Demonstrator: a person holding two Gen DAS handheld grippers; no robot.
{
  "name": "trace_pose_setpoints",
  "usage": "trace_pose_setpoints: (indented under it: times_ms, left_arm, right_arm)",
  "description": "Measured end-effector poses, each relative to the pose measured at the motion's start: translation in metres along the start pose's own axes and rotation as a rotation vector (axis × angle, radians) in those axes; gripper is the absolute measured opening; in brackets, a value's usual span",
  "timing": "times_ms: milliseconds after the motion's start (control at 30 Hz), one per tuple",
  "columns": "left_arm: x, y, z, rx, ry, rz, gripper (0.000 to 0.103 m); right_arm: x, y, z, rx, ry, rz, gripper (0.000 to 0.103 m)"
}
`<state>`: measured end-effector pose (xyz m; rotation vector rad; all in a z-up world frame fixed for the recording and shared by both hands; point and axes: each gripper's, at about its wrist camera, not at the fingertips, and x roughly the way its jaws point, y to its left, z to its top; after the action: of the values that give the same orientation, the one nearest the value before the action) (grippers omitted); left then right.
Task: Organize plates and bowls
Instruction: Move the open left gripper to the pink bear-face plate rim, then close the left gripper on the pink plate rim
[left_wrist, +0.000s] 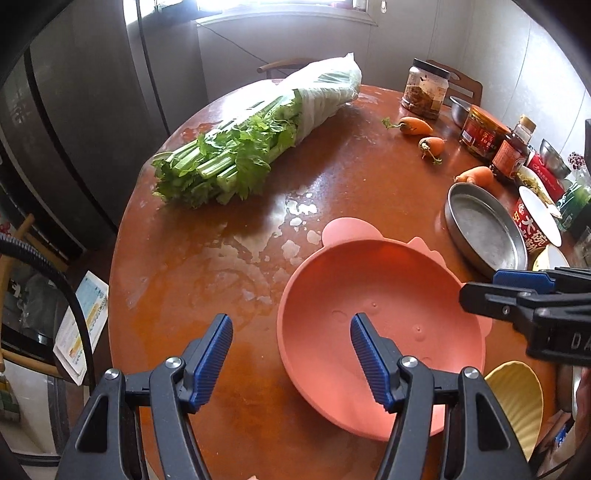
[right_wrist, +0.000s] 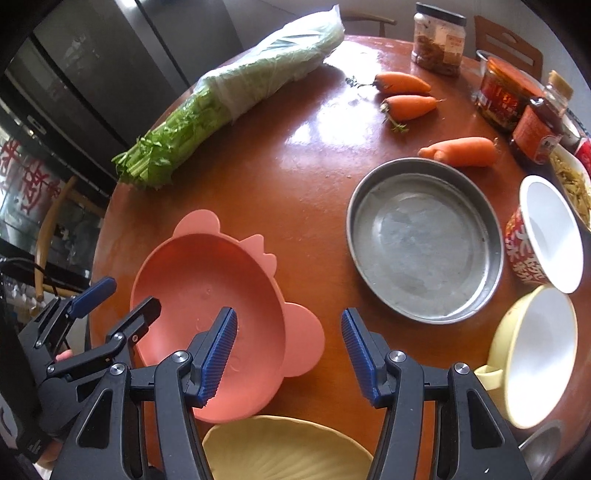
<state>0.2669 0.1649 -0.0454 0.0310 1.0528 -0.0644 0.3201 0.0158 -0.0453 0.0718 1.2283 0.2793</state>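
Note:
A pink bowl with ear-shaped tabs sits on the round brown table. My left gripper is open and empty; its right finger hangs over the bowl's near-left rim, its left finger over bare table. My right gripper is open and empty above the pink bowl's right tab. It shows in the left wrist view. A round metal plate lies to the right. A yellow ribbed plate sits at the near edge. A cream bowl and a red-patterned bowl stand at the right.
A bagged bunch of celery lies at the far left. Three carrots, jars and sauce bottles line the far right. Chairs stand around the table edge.

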Motion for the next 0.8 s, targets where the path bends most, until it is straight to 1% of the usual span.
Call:
trace_pose_setpoints:
  times_ms: [267,367,467,633,733,800]
  left_arm:
    - [0.007,-0.002,0.001,0.024,0.019,-0.003,0.066]
    - [0.009,-0.001,0.001,0.029,0.025,-0.028,0.066]
    - [0.012,-0.001,0.001,0.021,0.042,-0.053,0.066]
    - [0.013,-0.008,-0.002,0.046,0.043,-0.017,0.066]
    - [0.015,-0.009,-0.004,0.045,0.042,-0.013,0.063]
    - [0.016,-0.009,-0.004,0.050,0.048,0.002,0.054]
  right_arm:
    - [0.008,0.003,0.006,-0.015,0.018,-0.008,0.060]
    - [0.013,0.008,0.009,-0.030,0.035,0.008,0.060]
    - [0.016,0.012,0.011,-0.049,0.038,0.001,0.059]
    - [0.021,0.019,0.015,-0.081,0.043,-0.009,0.055]
    - [0.024,0.022,0.016,-0.094,0.051,-0.004,0.049]
    - [0.026,0.025,0.016,-0.109,0.059,0.001,0.041]
